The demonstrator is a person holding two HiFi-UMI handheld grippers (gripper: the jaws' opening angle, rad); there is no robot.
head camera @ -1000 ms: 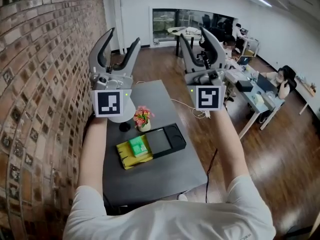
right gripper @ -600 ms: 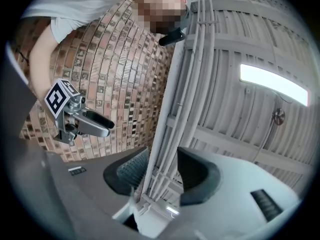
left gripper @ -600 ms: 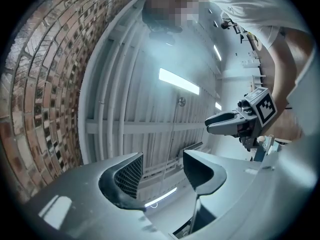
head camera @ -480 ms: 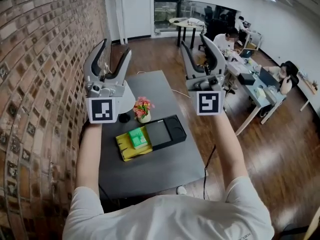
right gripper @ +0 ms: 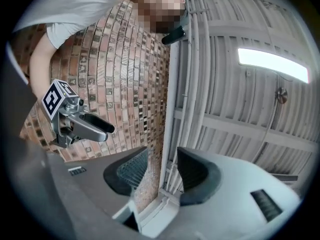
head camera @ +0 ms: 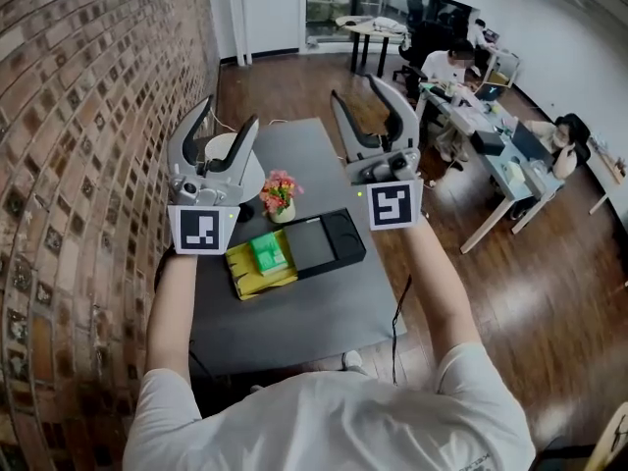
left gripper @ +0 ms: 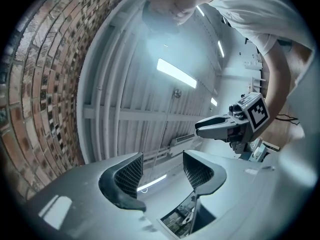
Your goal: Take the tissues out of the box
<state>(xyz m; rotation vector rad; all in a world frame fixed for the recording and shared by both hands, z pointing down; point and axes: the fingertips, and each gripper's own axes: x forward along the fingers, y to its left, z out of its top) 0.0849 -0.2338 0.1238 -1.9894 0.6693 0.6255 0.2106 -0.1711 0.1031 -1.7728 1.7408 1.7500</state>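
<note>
Head view, yellow box w/ green pack, black tray beside

i bring the left gripper and right gripper down (tips pointing up), closer over the table.

White short-sleeved T-shirt on the person, plain but for some small dark lettering at the near right hem. The left gripper is pale grey, two curved horn-like jaws lined in black, and its pads show a fine mesh texture. Same build on the right gripper. Each carries a white cube, left cube and right cube, printed with a black square marker — and a tiny green light glows beside each.
</note>
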